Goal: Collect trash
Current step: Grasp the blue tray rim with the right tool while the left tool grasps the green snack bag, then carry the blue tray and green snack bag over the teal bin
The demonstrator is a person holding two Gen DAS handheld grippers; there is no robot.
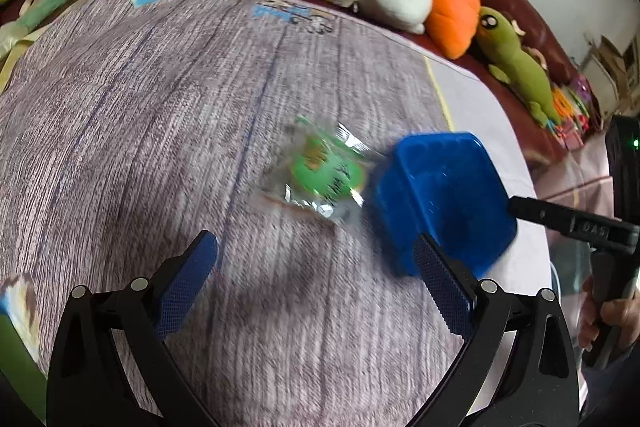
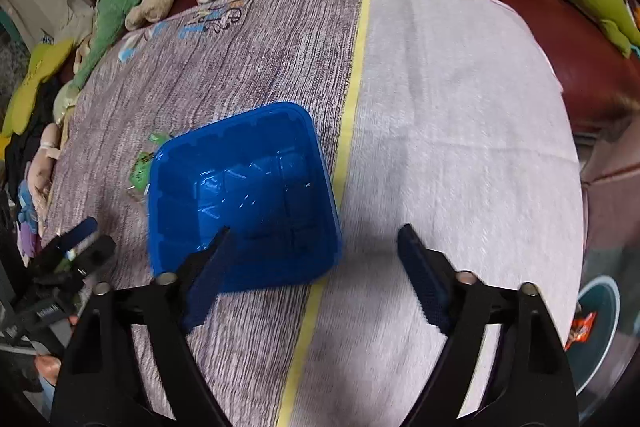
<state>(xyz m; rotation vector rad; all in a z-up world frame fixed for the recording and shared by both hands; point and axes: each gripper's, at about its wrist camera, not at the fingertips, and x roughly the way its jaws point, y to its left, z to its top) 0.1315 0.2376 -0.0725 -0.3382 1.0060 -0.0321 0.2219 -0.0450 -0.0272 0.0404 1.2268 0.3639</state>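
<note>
Now the green wrapper (image 1: 324,175) lies on the cloth-covered desk (image 1: 160,127), just beside the blue tray (image 1: 444,195): light, crinkly, slippery, so pinch a foil edge. Both grippers' fingers gape wide, empty.

A crumpled green and silver wrapper (image 1: 320,175) is lying flat on the cloth, blurred, just beside a blue square tray (image 2: 244,195) that is sitting open side up.

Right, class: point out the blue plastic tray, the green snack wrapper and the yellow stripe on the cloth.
blue plastic tray (image 2: 244,195): right wrist view, on its inner floor.
green snack wrapper (image 1: 324,173): left wrist view, on its green printed middle.
yellow stripe (image 2: 352,95): right wrist view, on its upper stretch.
</note>
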